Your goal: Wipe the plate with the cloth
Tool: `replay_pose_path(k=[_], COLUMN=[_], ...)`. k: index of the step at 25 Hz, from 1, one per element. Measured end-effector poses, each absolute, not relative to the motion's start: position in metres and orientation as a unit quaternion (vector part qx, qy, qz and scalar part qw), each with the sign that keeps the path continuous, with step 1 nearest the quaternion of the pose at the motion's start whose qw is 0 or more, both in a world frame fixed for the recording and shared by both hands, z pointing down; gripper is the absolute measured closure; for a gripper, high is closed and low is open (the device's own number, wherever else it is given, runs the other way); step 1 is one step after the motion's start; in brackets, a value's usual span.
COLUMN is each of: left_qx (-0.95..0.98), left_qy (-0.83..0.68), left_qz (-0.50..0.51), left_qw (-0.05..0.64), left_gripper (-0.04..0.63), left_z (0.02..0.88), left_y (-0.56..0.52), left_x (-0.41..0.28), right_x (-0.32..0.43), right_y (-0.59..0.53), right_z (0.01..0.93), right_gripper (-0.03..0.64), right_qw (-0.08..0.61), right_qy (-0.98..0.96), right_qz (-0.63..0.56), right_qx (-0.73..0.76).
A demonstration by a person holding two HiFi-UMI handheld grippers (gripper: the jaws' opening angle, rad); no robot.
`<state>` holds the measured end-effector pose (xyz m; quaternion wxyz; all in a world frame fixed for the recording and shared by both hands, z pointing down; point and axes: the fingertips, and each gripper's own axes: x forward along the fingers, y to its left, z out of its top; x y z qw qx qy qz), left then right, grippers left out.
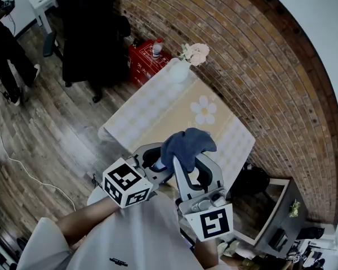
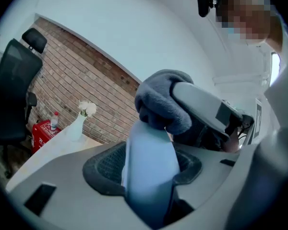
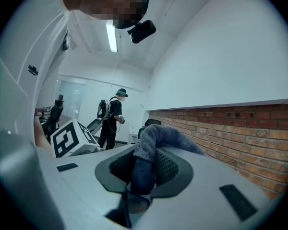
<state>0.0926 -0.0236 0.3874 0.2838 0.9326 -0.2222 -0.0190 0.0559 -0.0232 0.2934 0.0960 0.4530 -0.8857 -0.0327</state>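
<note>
Both grippers held up close to the chest, well above the table (image 1: 158, 114).

Left gripper (image 1: 153, 163): jaws clamped on the rim of the plate (image 2: 149, 169). Pale blue, seen edge-on, long way running straight out from the pads.

Right gripper (image 1: 190, 165): jaws pinched on a fold of the cloth (image 3: 145, 164). Dark blue-grey, the rest flopping forward past the tips.

Key relation: cloth bunched over the plate's far edge, touching it, right at the end away from the left pads. Right gripper pointing in from the other side, tips of the two grippers close together.

Looks like the start of a wipe or mid-wipe; no telling how much is already cleaned. Next stroke probably down the plate face toward the left pads, right gripper moving, left only bracing. Not much room before the pads, so short strokes.

Risk: thin rim grip, plate possibly levered out under a hard push.

Containers: white vase (image 1: 179, 72) at the table's far end, flowers (image 1: 196, 53) in it. Red box (image 1: 146, 61) past the table, bottle (image 1: 156, 48) on top. Flower-shaped mat (image 1: 204, 112) mid-table.
</note>
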Motion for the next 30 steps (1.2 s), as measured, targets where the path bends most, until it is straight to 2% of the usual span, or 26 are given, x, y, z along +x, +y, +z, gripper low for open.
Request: replay_pose_path(k=[3,9,19,30], left_qx=[0.940,0.940,0.949,0.973], left_qy=[-0.221,-0.220,-0.205,-0.176], left_qz=[-0.011,-0.019,-0.018,0.028], left_qw=[0.261,0.259,0.239,0.150], left_gripper=[0.383,0.383,0.383,0.383], left_z=[0.384,0.382,0.376,0.373], left_y=[-0.020,-0.022,-0.020,-0.027], left_x=[0.092,0.089,0.082,0.068], right_x=[0.059,0.079,0.122,0.151], right_y=[-0.031,-0.043,-0.070,-0.092], right_z=[0.298,0.305,0.310,0.331], right_gripper=[0.520,0.520,0.520,0.520], right_qw=[0.106,0.123,0.085,0.088], right_qy=[-0.882,-0.878,-0.855,-0.845], right_qz=[-0.030,-0.048,-0.003,0.071], right_qx=[0.459,0.460,0.512,0.523])
